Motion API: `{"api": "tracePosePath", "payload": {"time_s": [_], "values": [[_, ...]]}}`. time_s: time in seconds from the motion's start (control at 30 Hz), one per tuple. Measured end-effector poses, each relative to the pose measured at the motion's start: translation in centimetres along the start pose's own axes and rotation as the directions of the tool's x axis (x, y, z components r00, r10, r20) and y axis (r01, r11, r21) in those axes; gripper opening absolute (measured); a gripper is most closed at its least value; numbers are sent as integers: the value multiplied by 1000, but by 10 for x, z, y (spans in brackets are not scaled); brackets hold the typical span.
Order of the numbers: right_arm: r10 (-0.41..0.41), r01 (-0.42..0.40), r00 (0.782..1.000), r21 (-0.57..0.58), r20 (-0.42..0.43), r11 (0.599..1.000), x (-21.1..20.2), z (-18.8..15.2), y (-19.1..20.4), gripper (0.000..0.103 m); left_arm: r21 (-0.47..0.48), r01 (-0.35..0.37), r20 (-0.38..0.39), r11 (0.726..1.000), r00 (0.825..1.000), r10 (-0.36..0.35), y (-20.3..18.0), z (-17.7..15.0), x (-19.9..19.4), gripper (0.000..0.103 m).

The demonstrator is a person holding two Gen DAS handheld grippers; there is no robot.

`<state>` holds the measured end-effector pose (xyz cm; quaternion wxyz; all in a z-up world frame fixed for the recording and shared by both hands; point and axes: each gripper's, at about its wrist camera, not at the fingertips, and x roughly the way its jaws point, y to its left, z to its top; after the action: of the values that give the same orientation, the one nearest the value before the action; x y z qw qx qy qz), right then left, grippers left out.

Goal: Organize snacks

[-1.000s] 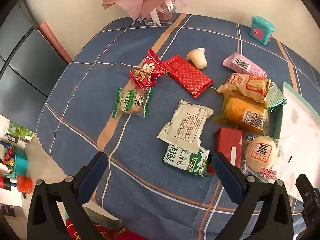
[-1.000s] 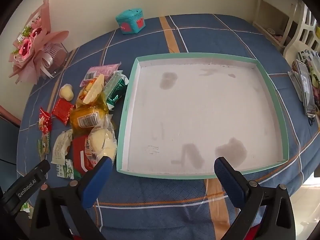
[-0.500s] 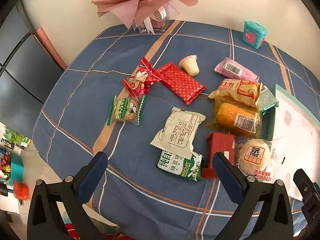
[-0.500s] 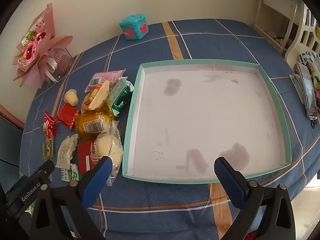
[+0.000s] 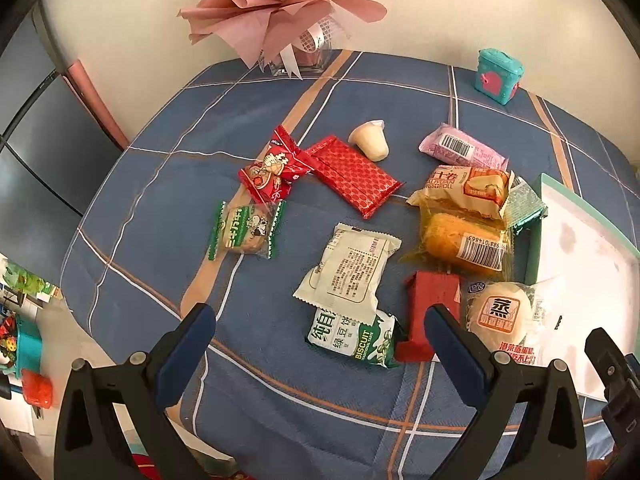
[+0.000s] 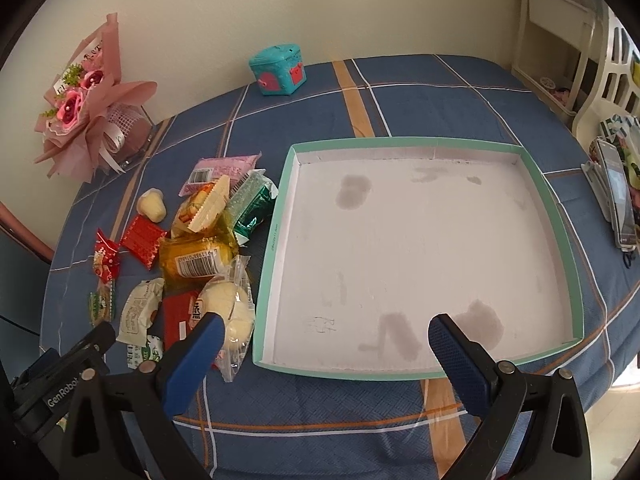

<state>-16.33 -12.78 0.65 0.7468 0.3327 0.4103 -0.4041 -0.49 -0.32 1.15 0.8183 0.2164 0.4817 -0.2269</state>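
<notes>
Several wrapped snacks lie on the blue tablecloth left of a shallow white tray with a green rim [image 6: 276,224]. In the left wrist view I see a white packet [image 5: 350,270], a green biscuit pack [image 5: 352,338], a red box [image 5: 430,300], a round bun [image 5: 500,316], an orange cake [image 5: 464,242], a red wafer bar [image 5: 352,174] and a jelly cup [image 5: 370,140]. My left gripper [image 5: 320,348] is open and empty above the near table edge. My right gripper [image 6: 322,350] is open and empty over the tray's near rim. The tray holds nothing.
A pink bouquet in a glass vase [image 5: 280,8] stands at the back of the table. A teal toy box [image 6: 278,70] sits by the wall. A phone [image 6: 616,192] lies at the right edge. White shelves [image 6: 560,24] stand beyond the table.
Both grippers have drawn back and up from the table, so the snacks and tray sit lower and smaller in view. Nothing on the table has moved.
</notes>
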Motion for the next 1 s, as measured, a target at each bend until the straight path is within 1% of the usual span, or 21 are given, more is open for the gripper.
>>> {"api": "tracePosePath", "payload": {"time_s": [0.13, 0.37, 0.6, 1.0], "values": [[-7, 7, 1000, 2, -3, 1000, 2, 0, 0, 103, 5, 6, 2, 1000, 1000, -6, -1, 0, -1, 103], [-12, 12, 1000, 7, -10, 1000, 4, 0, -1, 103, 15, 38, 12, 999, 999, -38, -5, 0, -4, 103], [-16, 16, 1000, 3, -24, 1000, 6, -2, 1, 103, 5, 30, 13, 1000, 999, -30, -2, 1, -4, 103], [-14, 14, 1000, 10, -22, 1000, 6, -2, 1, 103, 0, 29, 23, 1000, 999, -29, -2, 0, -6, 103]]}}
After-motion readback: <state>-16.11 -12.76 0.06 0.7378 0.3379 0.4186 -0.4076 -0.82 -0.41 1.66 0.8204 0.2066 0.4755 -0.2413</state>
